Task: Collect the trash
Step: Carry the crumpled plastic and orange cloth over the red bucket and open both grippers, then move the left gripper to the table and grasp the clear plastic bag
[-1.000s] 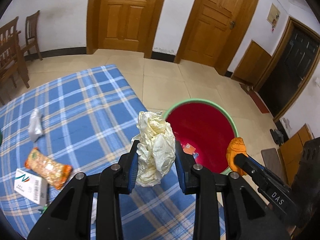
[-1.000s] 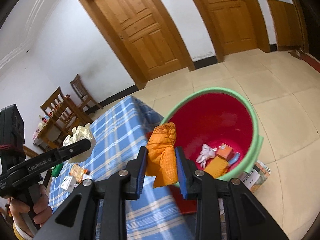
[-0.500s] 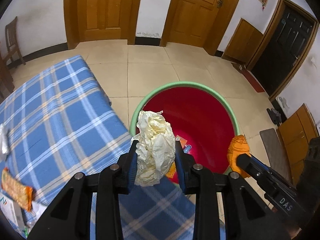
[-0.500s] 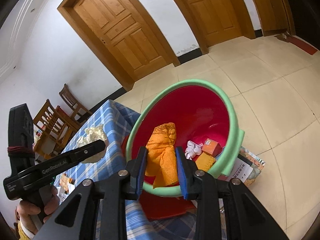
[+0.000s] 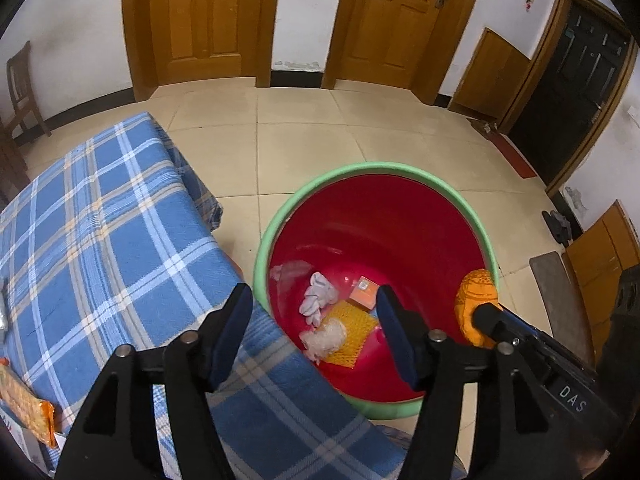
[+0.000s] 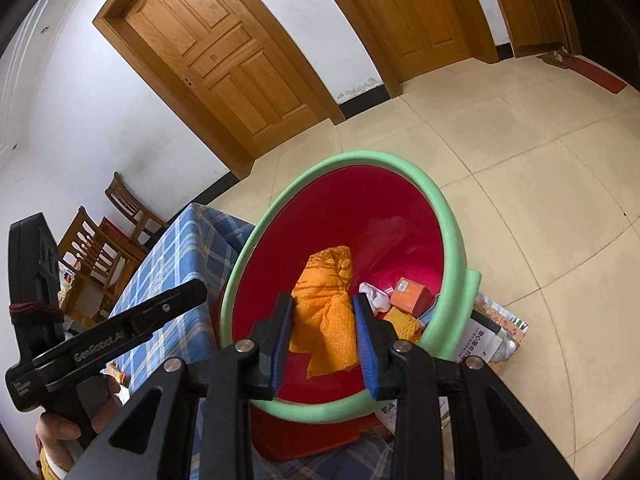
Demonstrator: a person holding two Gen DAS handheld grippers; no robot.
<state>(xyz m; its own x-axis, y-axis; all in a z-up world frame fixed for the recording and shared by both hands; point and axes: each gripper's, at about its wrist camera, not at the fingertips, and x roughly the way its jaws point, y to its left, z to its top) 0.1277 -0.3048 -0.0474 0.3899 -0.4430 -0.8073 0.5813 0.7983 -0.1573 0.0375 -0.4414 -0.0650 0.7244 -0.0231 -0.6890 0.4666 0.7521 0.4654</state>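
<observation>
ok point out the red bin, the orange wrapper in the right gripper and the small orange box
red bin [image 5: 476, 216], left wrist view, green rim at the far right
orange wrapper [image 6: 326, 320], right wrist view, middle of the crumpled foil
small orange box [image 6: 412, 295], right wrist view, top face

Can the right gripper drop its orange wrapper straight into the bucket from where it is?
Probably yes. The right gripper holds the orange wrapper just inside the bucket's green rim, with open red interior below and the left gripper off to the side.
</observation>
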